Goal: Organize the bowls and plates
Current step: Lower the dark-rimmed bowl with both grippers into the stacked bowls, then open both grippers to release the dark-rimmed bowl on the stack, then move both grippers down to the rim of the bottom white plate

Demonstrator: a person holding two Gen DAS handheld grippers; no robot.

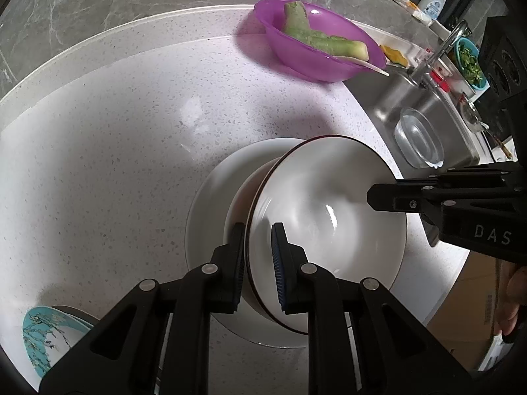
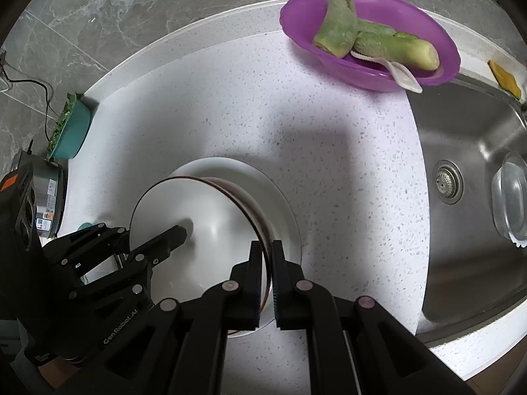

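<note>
The white bowl (image 1: 326, 217) with the dark rim sits tilted on the white plate (image 1: 210, 204), and everything else is placed here by its relation to that plate. The bowl leans so that its open mouth faces partly sideways, with its brown outer wall showing on the plate's side; it is not yet settled flat.

The left gripper (image 1: 258, 263) is clenched on the bowl's near rim, 1 pad outside the wall and 1 inside. The right gripper (image 2: 267, 276) grasps the opposite part of the same rim, its jaws drawn tight with the thin edge between them. So both hands hold the 1 bowl above the plate.

Judging from this, the stacking is partway done: the bowl has reached the plate, but it seems it must be levelled and let go before that step counts as finished.

Off the plate's near-left side, at the counter's (image 1: 115, 131) edge, a plate with a teal floral pattern (image 1: 42, 339) lies apart from the stack and likely remains to be gathered. Beyond the plate, toward the wall, a purple bowl (image 2: 369, 42) holds green vegetable pieces (image 2: 378, 42) and a white spoon (image 2: 398, 75); being in use, it may not belong to the sorting. To the plate's right the sink (image 2: 467, 151) holds a clear glass container (image 2: 510, 197).
</note>
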